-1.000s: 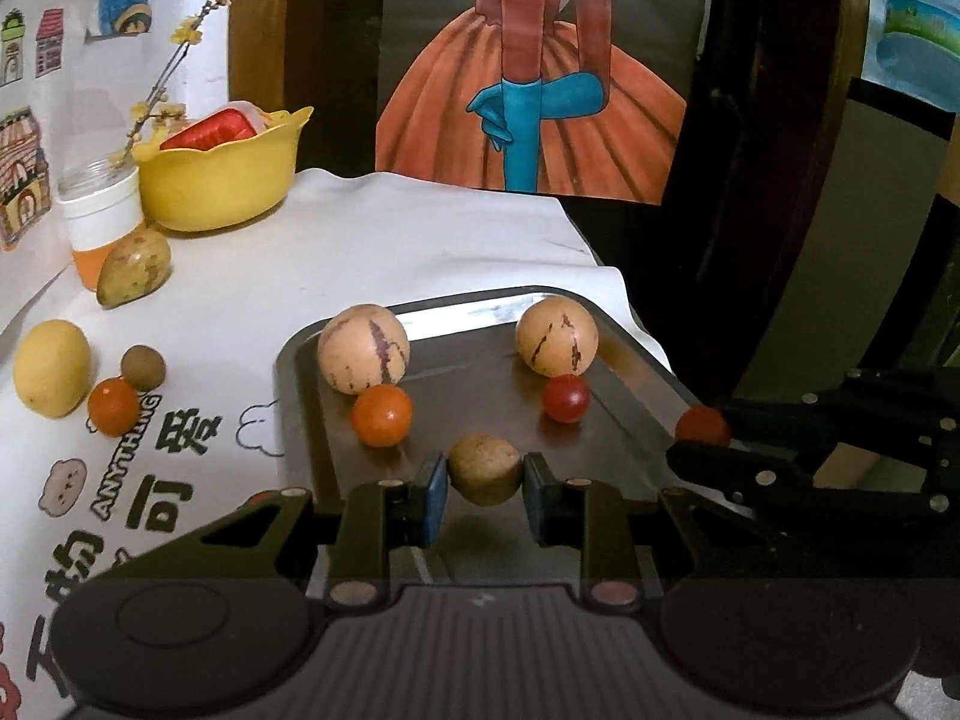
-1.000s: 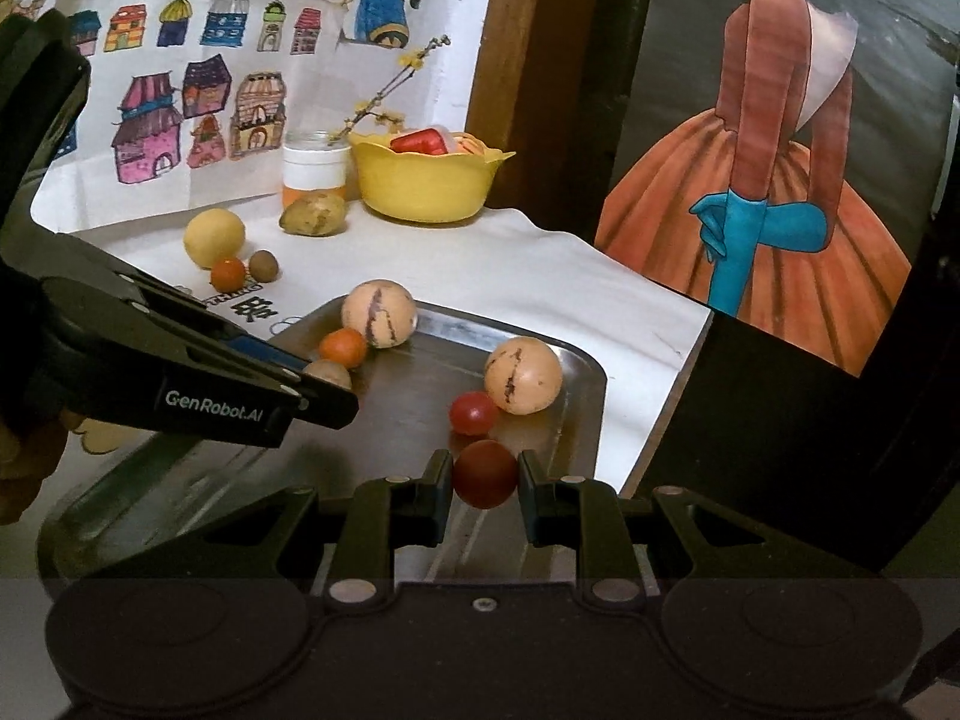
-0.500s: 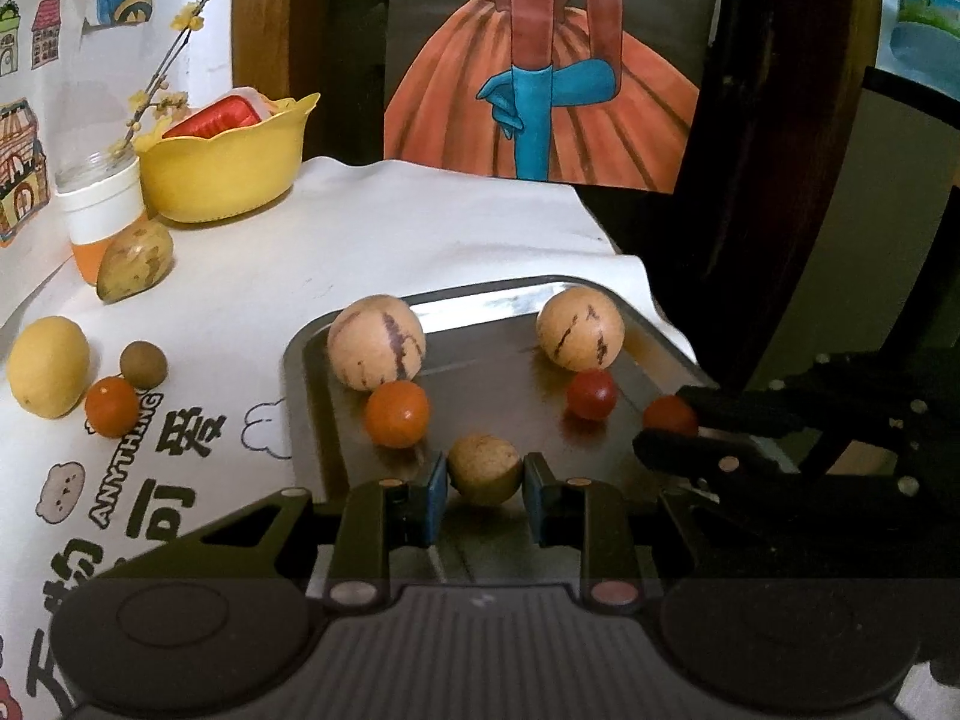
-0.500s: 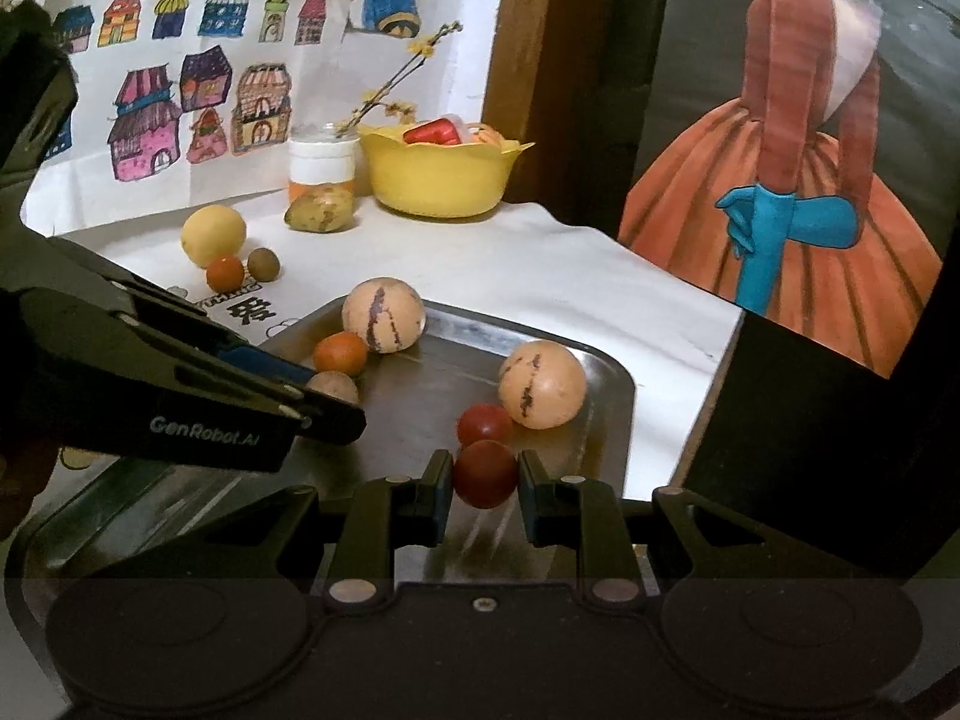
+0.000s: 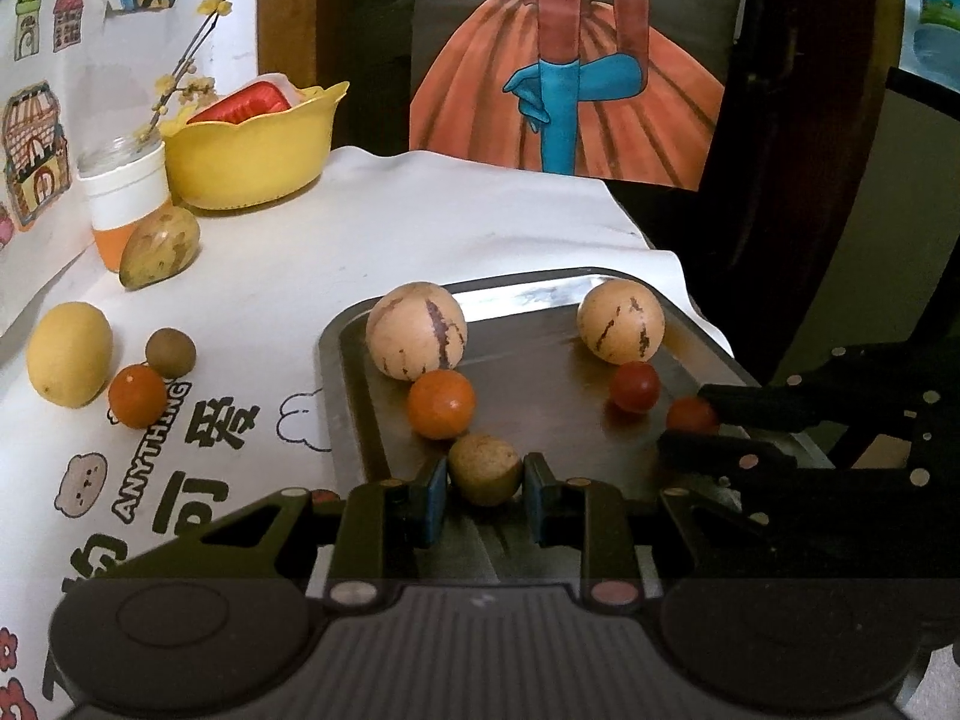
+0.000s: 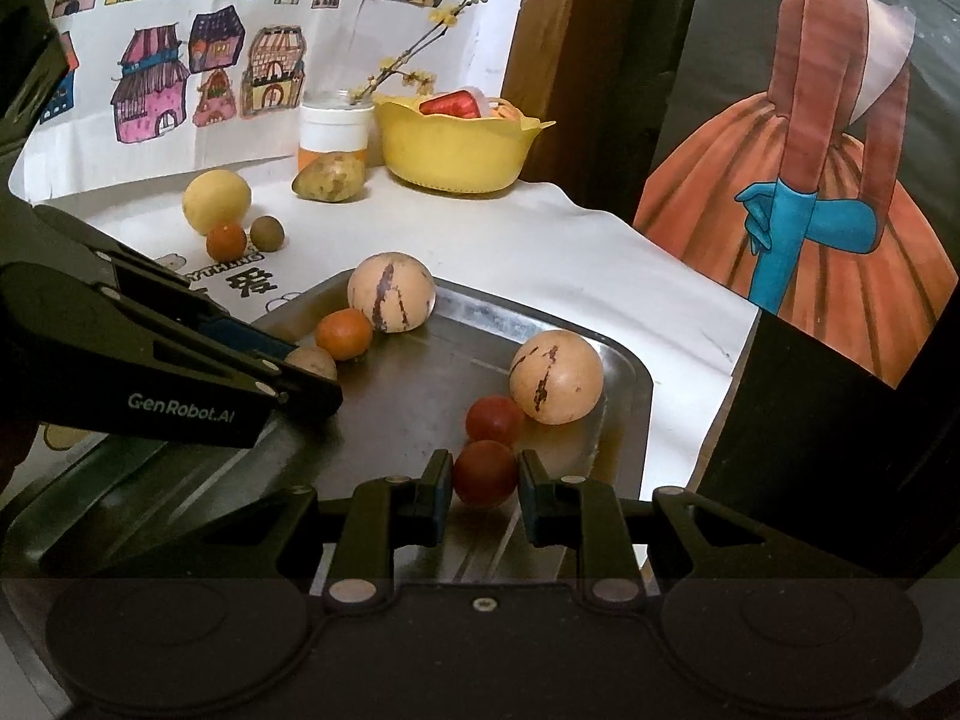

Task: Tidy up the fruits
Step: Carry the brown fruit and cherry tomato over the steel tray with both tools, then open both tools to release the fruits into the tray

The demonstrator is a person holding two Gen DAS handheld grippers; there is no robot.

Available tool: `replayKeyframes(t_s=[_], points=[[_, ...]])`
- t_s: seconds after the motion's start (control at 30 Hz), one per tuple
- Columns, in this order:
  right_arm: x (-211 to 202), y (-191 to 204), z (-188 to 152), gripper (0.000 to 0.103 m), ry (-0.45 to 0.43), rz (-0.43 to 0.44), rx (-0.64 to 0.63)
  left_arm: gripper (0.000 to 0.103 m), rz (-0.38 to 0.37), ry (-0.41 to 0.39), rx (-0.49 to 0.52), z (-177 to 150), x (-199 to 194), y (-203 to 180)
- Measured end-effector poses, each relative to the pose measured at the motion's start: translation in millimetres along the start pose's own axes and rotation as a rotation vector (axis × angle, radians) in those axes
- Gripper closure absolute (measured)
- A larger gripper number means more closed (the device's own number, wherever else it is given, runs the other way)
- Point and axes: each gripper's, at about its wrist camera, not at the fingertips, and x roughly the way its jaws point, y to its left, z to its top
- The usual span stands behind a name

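Left wrist view, nearest first: the left gripper (image 5: 486,489) has its blue-padded jaws against both sides of a small brown fruit (image 5: 485,469) — gripped, low over the near part of the metal tray (image 5: 348,396). Just beyond it sits an orange tomato (image 5: 441,403), touching a striped melon (image 5: 416,339) behind it. To the right, the right gripper (image 5: 690,425) shows from the side, closed on a dark red tomato (image 5: 690,414); a second red tomato (image 5: 635,385) lies just beside it, against another striped melon (image 5: 620,321) in the tray's far right corner.

Right wrist view agrees: the right gripper (image 6: 485,483) clasps the dark red tomato (image 6: 485,473) between its pads, just above the tray floor, with the second red tomato (image 6: 494,418) right behind it.

Off the tray, on the white cloth (image 5: 420,222) to the left, an orange-red tomato (image 5: 137,396), a small brown fruit on the cloth (image 5: 170,351) and a yellow lemon (image 5: 69,354) cluster together. Farther back — a mottled mango (image 5: 159,246), a jar (image 5: 125,192) holding flower twigs, and a yellow bowl (image 5: 252,150) with a red packet inside.
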Motion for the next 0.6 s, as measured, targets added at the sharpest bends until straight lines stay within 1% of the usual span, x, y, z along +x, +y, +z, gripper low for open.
replayKeyframes(t_s=[0.17,0.37,0.43,0.47,0.5,0.57,0.6], points=[[3.1,0.8,0.3,0.078,0.014,-0.005,-0.007,0.073,0.000,0.000,-0.004,-0.5,-0.1,0.2],[2.0,0.7,0.0,0.076,0.010,-0.009,-0.002,0.073,0.008,0.002,0.002,-1.5,-0.2,-0.9],[0.6,0.1,-0.5,0.069,0.008,-0.009,0.007,0.071,0.009,0.004,0.001,-2.2,-1.3,-2.0],[-0.7,-0.4,-1.3,0.063,0.005,-0.008,0.014,0.067,0.007,0.006,-0.004,-2.2,-2.2,-2.1],[-2.1,-1.1,-2.1,0.059,0.002,-0.008,0.020,0.061,0.005,0.007,-0.010,-2.4,-3.6,-1.7],[-6.0,-2.3,-3.6,0.052,-0.005,-0.009,0.034,0.051,0.009,-0.003,-0.016,-2.7,-8.0,-1.5],[-8.7,-2.9,-4.2,0.049,-0.009,-0.011,0.040,0.049,0.014,-0.011,-0.014,-3.0,-10.7,-1.8]])
